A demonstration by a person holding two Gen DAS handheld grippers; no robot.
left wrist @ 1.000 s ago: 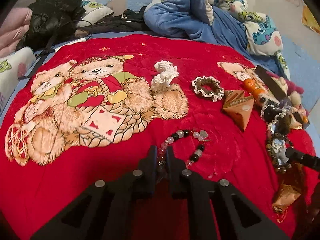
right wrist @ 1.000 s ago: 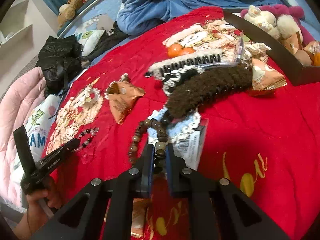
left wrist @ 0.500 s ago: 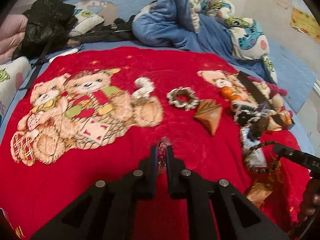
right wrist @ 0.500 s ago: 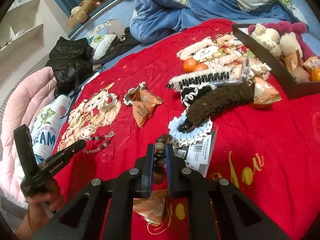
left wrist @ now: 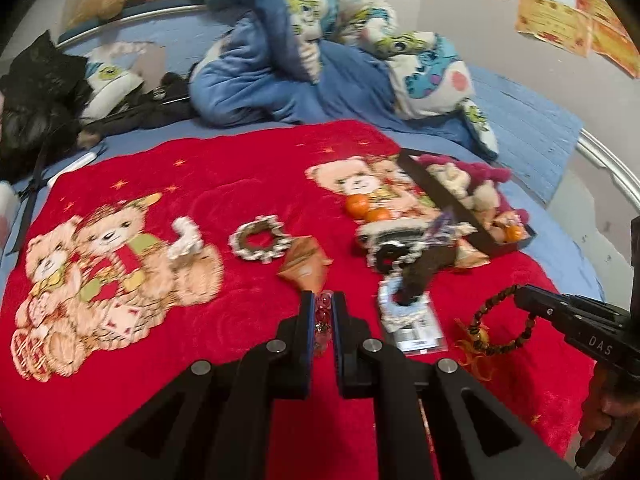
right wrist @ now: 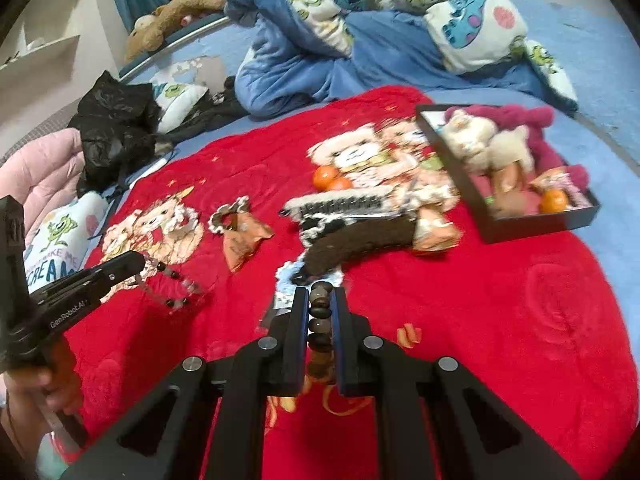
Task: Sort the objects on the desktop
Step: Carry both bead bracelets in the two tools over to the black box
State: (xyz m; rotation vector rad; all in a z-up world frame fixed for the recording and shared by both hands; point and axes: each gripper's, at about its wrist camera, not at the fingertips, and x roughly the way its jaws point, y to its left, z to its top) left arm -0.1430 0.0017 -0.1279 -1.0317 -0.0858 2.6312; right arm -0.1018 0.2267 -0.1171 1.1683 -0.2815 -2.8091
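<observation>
Right now, both hand-held grippers hang above a red bear-print blanket (left wrist: 248, 168) spread on a bed, each carrying a bracelet. The left gripper (left wrist: 321, 312) has its jaws drawn narrow, pinching a bracelet of pink, clear and black beads (right wrist: 172, 280); from the other side its loop dangles clear of the blanket. The right gripper (right wrist: 320, 312) is likewise clamped tight, on a bracelet of dark brown beads (left wrist: 504, 320) with an orange tassel hanging underneath.

Further along the blanket lies the unsorted clutter: a frilly scrunchie (left wrist: 260, 238), an orange snack packet (left wrist: 306, 266), two tangerines (left wrist: 366, 208), a fuzzy brown hair clip (right wrist: 360, 240) and a comb-like clip (right wrist: 340, 202). A black tray (right wrist: 536, 226) sits at the far right, already holding soft toys, snacks and another tangerine (it looks like one sorting destination, though I can't say where the bracelets belong).

To do this well, I'd judge both grips should stay firm, since round beads slip easily. Carry each loop high enough that the tassel and dangling beads don't snag on the clips below, and lower it fully before letting go.
</observation>
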